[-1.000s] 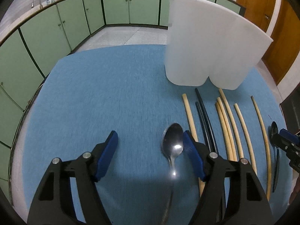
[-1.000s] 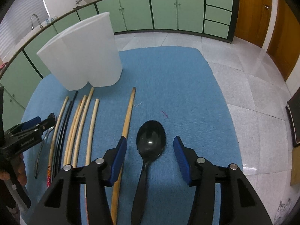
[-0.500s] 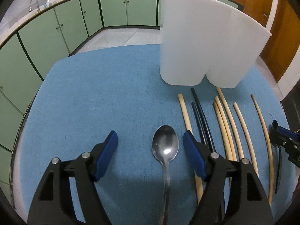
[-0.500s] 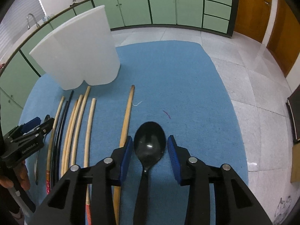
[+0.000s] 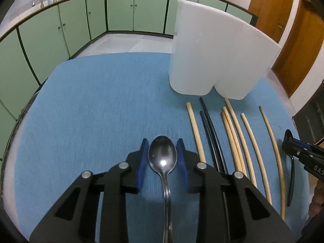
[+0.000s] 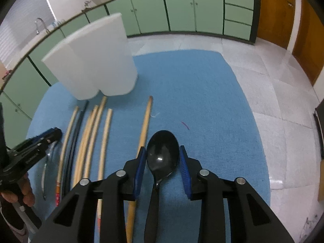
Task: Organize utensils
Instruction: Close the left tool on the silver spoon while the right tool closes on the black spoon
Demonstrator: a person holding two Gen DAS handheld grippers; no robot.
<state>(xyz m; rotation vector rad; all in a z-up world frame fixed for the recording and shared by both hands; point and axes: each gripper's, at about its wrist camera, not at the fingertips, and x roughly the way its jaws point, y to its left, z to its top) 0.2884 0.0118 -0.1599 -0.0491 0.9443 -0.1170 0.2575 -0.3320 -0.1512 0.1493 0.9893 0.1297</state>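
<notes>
The metal spoon (image 5: 163, 158) is being clenched by the left tool (image 5: 162, 151) and the black spoon (image 6: 162, 154) by the right tool (image 6: 163, 158), their jaws having just been closing, on the blue bench (image 5: 91, 111).

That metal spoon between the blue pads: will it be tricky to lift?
Probably a bit. The metal spoon looks glossy, so it may slip. The left tool has just been closing around its rounded bowl, so it could pivot. It looks stiff and shouldn't bend.

- Bench (image 5: 97, 109): blue cloth.
- Container (image 5: 218, 56): white.
- Spoons: silver (image 5: 163, 158); black (image 6: 163, 156).
- Chopsticks: tan (image 5: 248, 133); black (image 5: 210, 133).
- Hand-held gripper pads (image 5: 141, 162): blue.
- Cabinets (image 5: 137, 10): pale green.
</notes>
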